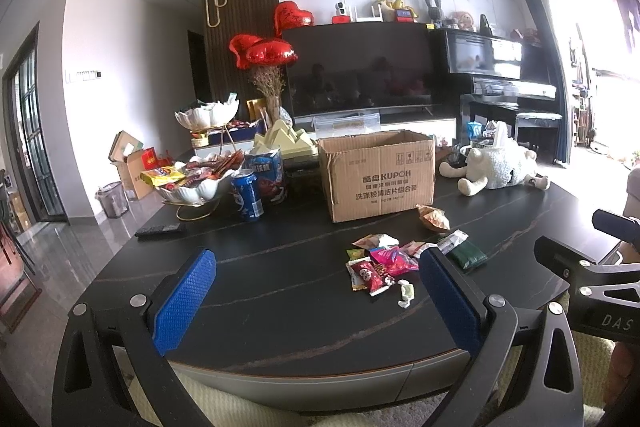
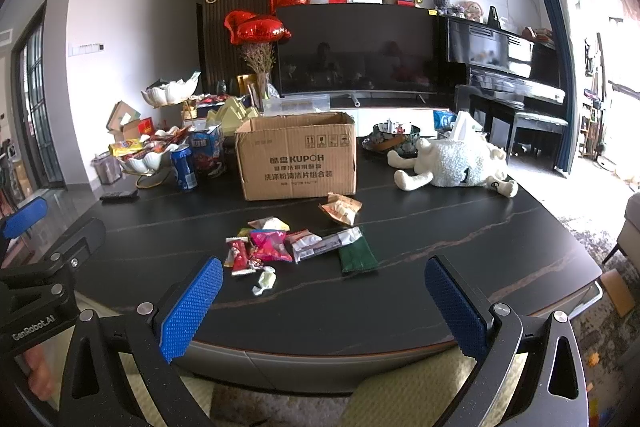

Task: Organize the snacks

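Dark stone table (image 2: 400,291) fills the foreground, both the left gripper (image 1: 316,299) and right gripper (image 2: 324,307) spread wide and empty at its near edge. Snack packets (image 2: 296,245) lie mid-table, a cardboard box (image 2: 296,155) just behind; television (image 2: 356,51) and piano (image 2: 512,67) beyond.

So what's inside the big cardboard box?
Can't tell. The cardboard box stands open on the table, but both cameras see only its outside walls and flaps. The loose snacks lie in front, outside it.
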A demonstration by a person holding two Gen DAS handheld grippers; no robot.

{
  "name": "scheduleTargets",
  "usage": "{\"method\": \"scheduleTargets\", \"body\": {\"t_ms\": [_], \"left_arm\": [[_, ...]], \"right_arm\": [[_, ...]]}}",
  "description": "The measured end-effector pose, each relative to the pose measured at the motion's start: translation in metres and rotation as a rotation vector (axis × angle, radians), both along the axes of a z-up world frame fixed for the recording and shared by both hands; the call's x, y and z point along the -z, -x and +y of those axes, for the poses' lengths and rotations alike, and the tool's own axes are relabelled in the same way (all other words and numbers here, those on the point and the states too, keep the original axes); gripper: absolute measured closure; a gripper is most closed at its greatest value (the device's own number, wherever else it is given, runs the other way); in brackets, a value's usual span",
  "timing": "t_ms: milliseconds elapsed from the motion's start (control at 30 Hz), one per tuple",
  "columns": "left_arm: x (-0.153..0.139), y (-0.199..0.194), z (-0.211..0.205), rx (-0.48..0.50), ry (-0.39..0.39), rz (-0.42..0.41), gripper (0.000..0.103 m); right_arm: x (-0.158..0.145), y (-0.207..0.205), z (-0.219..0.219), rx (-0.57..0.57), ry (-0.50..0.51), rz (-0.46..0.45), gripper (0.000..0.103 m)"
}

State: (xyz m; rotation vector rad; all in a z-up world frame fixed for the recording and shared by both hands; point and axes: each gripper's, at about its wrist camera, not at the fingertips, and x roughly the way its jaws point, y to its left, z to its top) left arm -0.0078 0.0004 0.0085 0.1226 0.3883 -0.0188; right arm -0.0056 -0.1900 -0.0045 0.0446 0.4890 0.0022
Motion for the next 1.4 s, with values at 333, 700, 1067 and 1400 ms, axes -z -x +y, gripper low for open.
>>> {"method": "scheduleTargets", "body": {"t_ms": [333,700,1067,1400], "left_arm": [[-0.006,-0.001,-0.001,0.001,0.001,-0.007,0.0],[-0.007,0.001,-0.001,0.001,0.002,-0.009,0.0],[-0.011,-0.021,-0.009,0.062,0.004,0.043,0.0],[0.003,-0.067,-0.024,0.078,-0.005,0.067,0.0]], "right_arm": [[-0.001,0.0,0.0,-0.001,-0.001,-0.001,0.001],[0.001,0.0,0.0,-0.001,-0.001,-0.002,0.001],[-0.004,-0.008,0.0,-0.025,-0.008,0.033,0.001],[0.019,-0.065,-0.016,-0.056,-0.019,0.112,0.001]]}}
